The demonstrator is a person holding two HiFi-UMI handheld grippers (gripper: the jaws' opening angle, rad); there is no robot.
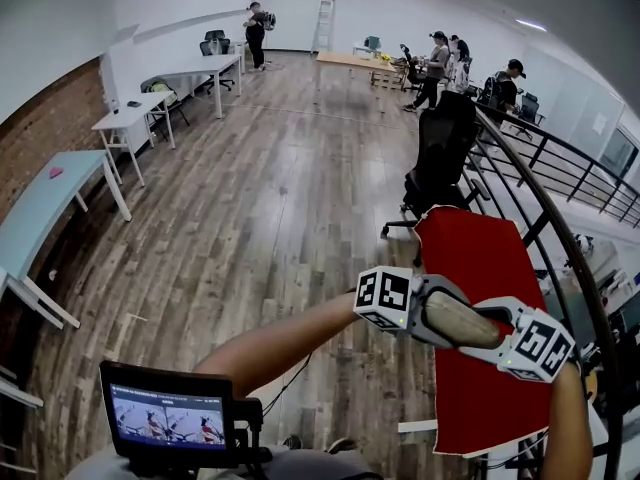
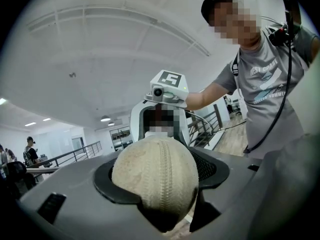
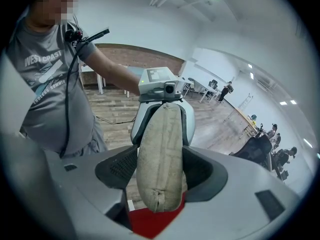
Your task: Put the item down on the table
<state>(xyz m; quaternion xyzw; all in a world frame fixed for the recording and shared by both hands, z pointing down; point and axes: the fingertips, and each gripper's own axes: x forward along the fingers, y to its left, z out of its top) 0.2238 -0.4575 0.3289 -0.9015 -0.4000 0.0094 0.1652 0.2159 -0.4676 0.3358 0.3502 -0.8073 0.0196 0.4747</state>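
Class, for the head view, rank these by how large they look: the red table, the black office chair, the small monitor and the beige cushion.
1. red table
2. black office chair and small monitor: about alike, and the monitor is nearer the camera
3. beige cushion

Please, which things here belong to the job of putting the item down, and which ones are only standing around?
Belong to the job:
- beige stuffed item, gripped by the left tongs and right tongs
- red table

Only standing around:
- black office chair
- white desk
- ladder
- small screen
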